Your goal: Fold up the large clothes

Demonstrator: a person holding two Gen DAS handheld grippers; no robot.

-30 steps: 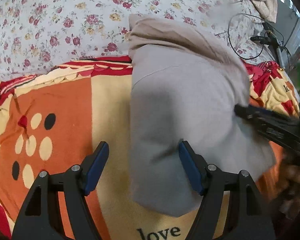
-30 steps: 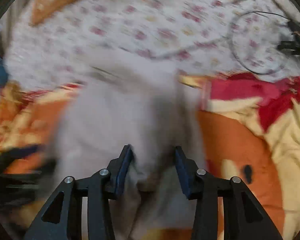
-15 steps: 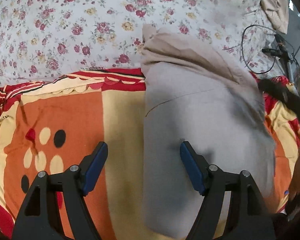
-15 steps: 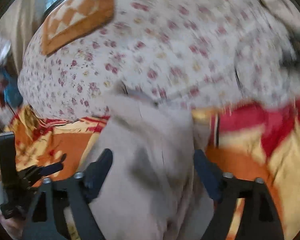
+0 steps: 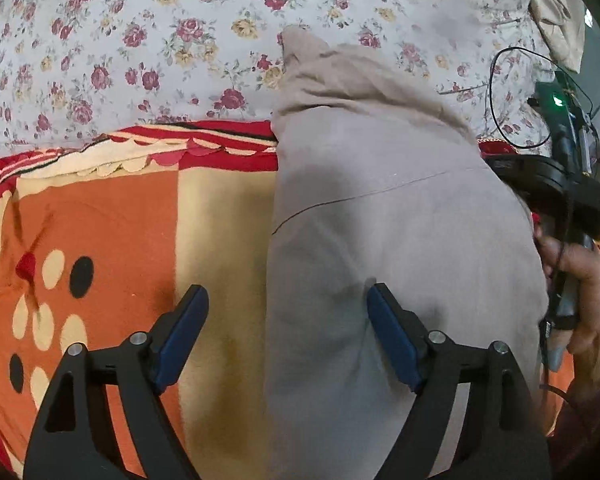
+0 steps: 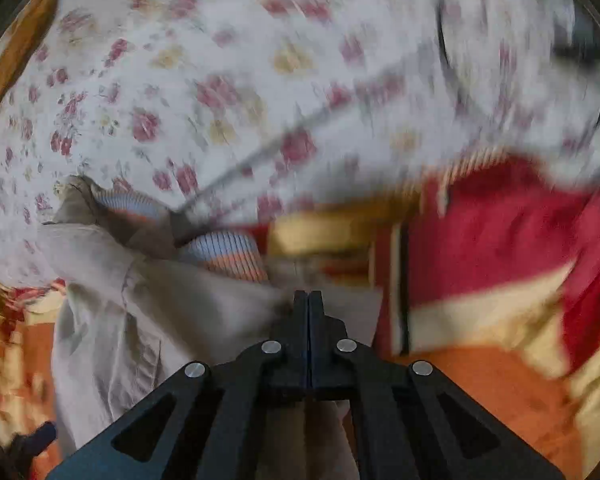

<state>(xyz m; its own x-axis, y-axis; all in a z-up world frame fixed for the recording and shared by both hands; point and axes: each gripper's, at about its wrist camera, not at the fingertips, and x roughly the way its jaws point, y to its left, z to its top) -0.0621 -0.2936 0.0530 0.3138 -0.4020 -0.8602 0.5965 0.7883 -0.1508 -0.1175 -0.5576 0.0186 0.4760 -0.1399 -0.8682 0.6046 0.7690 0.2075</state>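
In the left wrist view, the folded grey garment (image 5: 388,232) is lying on the orange blanket (image 5: 111,232), and the left gripper (image 5: 285,334) is opening, straddling the garment's left edge without pressing it. In the blurred right wrist view, the right gripper (image 6: 308,312) is sitting clenched at the garment's (image 6: 171,312) edge over the blanket (image 6: 480,380); whether cloth is pinched I cannot tell.

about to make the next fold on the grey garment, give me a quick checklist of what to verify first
1. Right gripper shut at the edge of the grey garment: ok, jaws fully together; cloth actually pinched: cannot tell.
2. Left gripper free of cloth: ok, jaws opening, straddling the garment's left edge, pads apart.
3. Garment lying flat on the orange blanket: not ok, top end bunched.
4. Black cable clear of the garment: ok.
5. Right wrist view sharp: not ok, blurred.
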